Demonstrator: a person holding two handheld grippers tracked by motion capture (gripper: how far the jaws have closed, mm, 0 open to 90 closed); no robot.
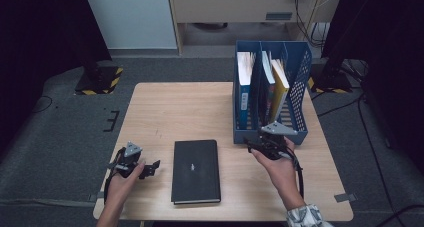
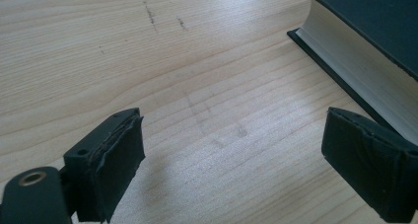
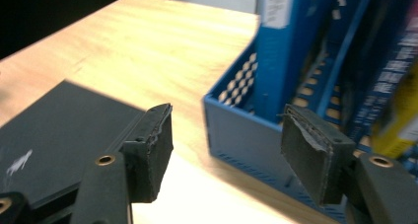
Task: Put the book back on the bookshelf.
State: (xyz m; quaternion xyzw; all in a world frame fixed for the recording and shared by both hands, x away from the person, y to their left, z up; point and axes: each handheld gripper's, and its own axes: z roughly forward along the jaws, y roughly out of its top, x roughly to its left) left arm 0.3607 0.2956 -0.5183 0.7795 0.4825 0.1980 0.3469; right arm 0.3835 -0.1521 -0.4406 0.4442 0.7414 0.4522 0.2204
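The high view shows the black book [image 1: 196,171] lying flat near the table's [image 1: 170,107] near edge, between the left gripper [image 1: 150,168] and right gripper [image 1: 260,146]. The left gripper view reveals its cream page edge. Both grippers' jaws gape, empty. The blue file rack [image 1: 295,132] stands far right.

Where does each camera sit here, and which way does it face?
High view: above the near table edge, looking forward and down; both forearms, left gripper, right gripper.
Left gripper view: looks along open fingers at wood, black book to the right.
Right gripper view: looks between fingers toward the blue file rack.
All share the book.
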